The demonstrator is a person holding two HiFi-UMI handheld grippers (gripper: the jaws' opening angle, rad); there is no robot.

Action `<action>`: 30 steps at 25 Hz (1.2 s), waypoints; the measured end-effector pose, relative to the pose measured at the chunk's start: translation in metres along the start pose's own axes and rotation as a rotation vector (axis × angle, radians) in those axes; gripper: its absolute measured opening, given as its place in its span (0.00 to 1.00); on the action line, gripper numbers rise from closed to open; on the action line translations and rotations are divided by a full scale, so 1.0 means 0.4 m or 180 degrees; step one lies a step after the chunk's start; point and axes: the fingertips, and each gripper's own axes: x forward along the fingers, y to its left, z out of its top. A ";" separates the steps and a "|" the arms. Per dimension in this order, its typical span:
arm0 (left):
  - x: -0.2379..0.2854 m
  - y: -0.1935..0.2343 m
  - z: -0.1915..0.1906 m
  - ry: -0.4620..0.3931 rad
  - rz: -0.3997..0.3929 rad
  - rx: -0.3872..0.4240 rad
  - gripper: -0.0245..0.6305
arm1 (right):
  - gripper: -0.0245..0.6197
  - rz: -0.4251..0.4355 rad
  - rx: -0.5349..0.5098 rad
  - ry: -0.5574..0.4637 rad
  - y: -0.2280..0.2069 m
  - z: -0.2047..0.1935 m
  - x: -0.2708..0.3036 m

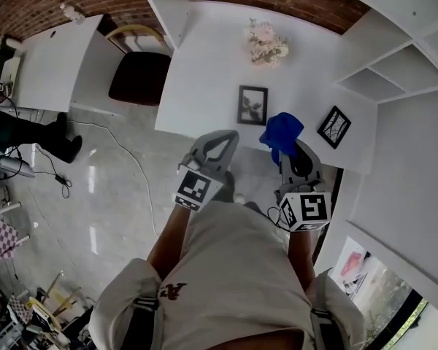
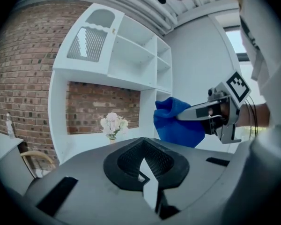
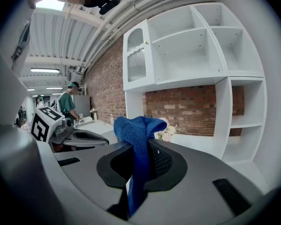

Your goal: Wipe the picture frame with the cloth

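Note:
Two black picture frames stand on the white counter (image 1: 204,64): one upright (image 1: 252,105), one tilted further right (image 1: 334,127). My right gripper (image 1: 286,146) is shut on a blue cloth (image 1: 281,131), which bunches above its jaws just right of the upright frame. In the right gripper view the blue cloth (image 3: 138,142) hangs down between the closed jaws (image 3: 138,172). My left gripper (image 1: 231,134) is held beside it, below the upright frame, jaws together with nothing in them (image 2: 144,172). The left gripper view shows the cloth (image 2: 178,121) but neither frame.
A vase of pale flowers (image 1: 267,42) stands at the counter's back against the brick wall. White shelves (image 1: 394,71) rise on the right. A dark-seated chair (image 1: 140,75) and a second white table (image 1: 51,60) are to the left. Cables (image 1: 124,159) cross the floor. Someone's legs (image 1: 29,133) are at far left.

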 end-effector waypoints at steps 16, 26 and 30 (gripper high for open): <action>0.144 0.088 -0.223 0.0545 -0.0396 0.0009 0.04 | 0.08 -0.0256 0.0128 0.0703 -0.036 -0.185 0.143; 0.208 0.110 -0.337 0.0769 -0.0565 -0.0022 0.04 | 0.08 -0.0310 0.0159 0.0954 -0.031 -0.285 0.207; 0.226 0.110 -0.381 0.0878 -0.0596 -0.0023 0.04 | 0.08 -0.0305 0.0205 0.1046 -0.034 -0.320 0.221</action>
